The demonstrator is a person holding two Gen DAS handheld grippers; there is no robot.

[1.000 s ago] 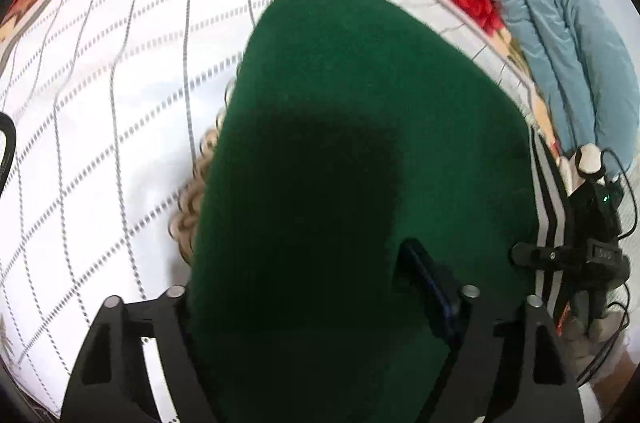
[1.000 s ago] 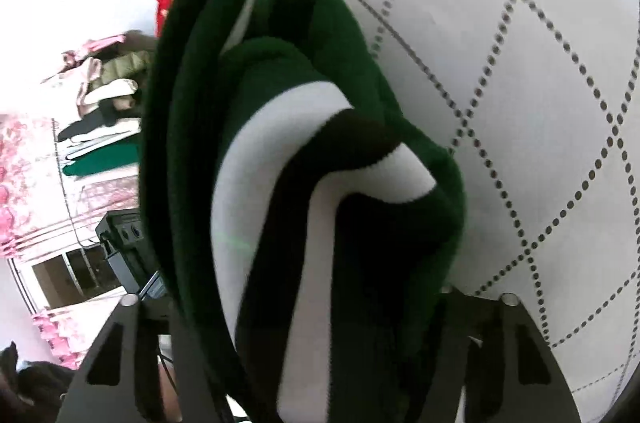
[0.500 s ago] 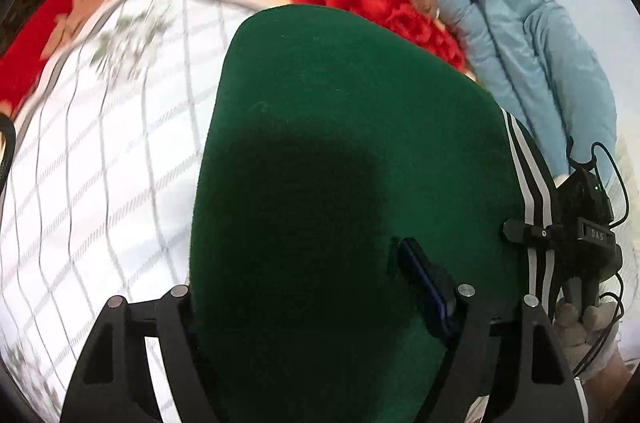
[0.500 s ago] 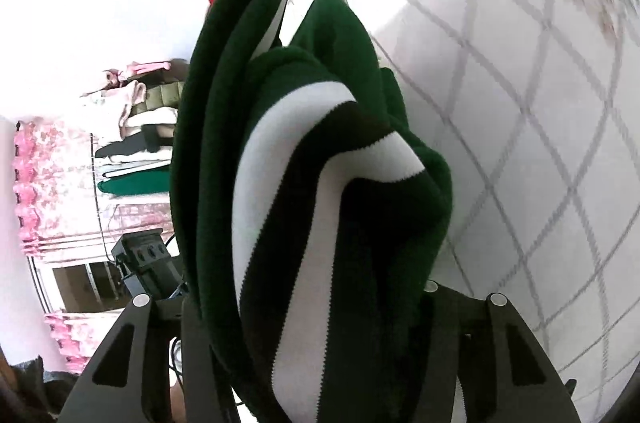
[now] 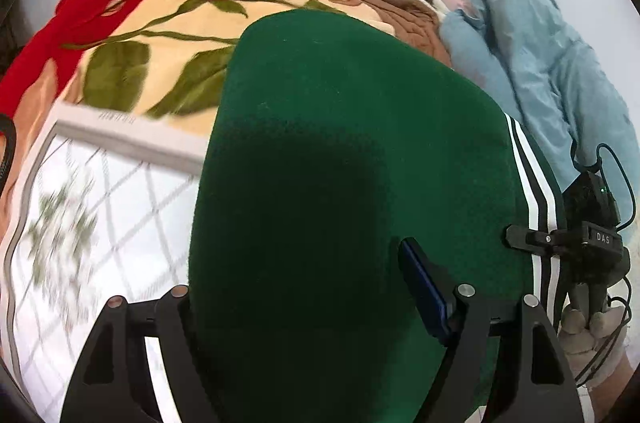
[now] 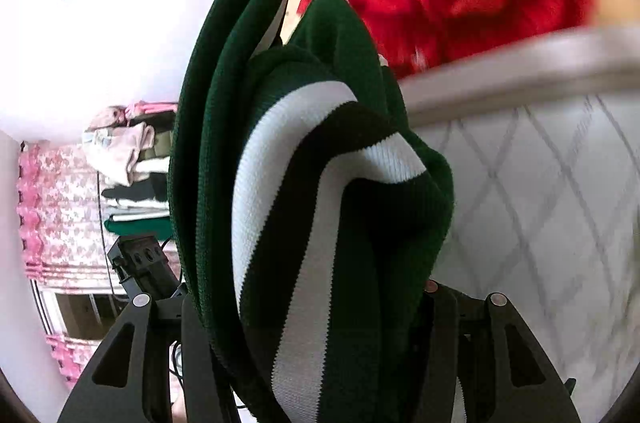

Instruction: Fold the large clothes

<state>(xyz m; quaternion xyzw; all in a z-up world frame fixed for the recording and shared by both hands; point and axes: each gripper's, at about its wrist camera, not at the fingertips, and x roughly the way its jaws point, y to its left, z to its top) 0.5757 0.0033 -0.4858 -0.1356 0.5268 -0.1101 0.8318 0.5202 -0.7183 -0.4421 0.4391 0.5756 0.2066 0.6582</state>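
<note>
green garment [image 5: 340, 183] carried from white quilt [image 5: 100, 223] toward floral blanket [image 5: 160, 35]

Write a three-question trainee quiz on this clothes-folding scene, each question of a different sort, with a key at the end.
1. True or false: the dark green knitted garment with white and black stripes sits between the jaws of both the left gripper and the right gripper.
2. Multiple choice: in the left wrist view, what lies to the right of the green garment? A) a wooden chair B) light blue padded bedding C) a cardboard box
3. Fill in: beyond the white quilted cover with a grey diamond pattern lies a ___ floral blanket patterned with roses.

Key: 1 true; 2 B; 3 red
</note>
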